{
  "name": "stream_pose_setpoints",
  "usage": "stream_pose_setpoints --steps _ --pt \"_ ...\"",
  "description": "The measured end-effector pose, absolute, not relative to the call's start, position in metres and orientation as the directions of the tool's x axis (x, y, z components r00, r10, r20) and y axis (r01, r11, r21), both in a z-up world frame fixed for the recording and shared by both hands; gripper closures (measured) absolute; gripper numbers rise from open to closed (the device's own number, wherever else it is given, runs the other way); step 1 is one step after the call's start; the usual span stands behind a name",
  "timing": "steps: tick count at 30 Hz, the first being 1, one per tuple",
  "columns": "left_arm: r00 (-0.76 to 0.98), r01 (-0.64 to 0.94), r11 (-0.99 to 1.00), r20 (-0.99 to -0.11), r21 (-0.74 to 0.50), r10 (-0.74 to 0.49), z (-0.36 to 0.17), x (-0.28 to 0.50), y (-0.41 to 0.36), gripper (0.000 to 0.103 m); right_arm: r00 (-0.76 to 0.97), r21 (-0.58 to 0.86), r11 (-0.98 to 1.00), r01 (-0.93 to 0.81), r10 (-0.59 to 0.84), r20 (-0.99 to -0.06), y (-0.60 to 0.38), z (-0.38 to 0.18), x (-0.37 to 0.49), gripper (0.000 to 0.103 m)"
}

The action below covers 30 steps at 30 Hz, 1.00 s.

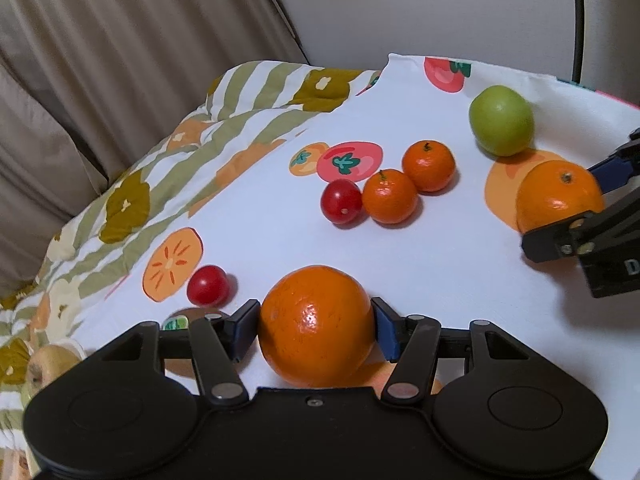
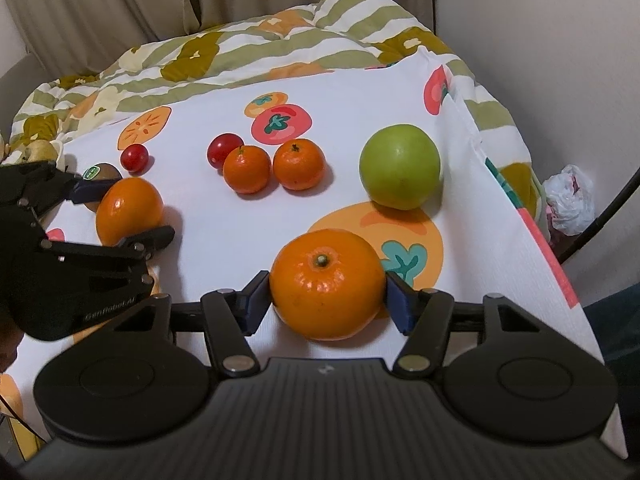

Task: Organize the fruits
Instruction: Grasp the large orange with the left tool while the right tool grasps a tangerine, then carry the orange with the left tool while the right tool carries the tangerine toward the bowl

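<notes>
Oranges (image 2: 327, 284): two large, two small

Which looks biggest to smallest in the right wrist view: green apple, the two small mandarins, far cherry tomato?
1. green apple
2. two small mandarins, alike, no ranking
3. far cherry tomato

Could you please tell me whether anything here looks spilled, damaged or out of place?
Nothing stands out. Each gripper closes on a large orange resting on the fruit-print white cloth; the green apple, small mandarins and red tomatoes sit intact.
</notes>
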<state>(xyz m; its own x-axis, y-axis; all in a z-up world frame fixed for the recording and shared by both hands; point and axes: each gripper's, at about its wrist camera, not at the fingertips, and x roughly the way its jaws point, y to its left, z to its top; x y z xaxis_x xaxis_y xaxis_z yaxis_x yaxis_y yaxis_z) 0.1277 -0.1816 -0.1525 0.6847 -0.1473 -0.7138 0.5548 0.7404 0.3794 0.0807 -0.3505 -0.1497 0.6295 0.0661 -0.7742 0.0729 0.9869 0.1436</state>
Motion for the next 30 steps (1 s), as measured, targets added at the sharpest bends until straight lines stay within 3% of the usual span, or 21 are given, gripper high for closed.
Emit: stream_pose_setpoints --steps 30 --pt "0.782 0.258 0.936 -0.621 0.241 -0.056 -0.059 0.075 -0.109 0.040 0.720 0.103 0.983 -0.155 0.184 -0.669 -0.290 -0.062 0.077 0.028"
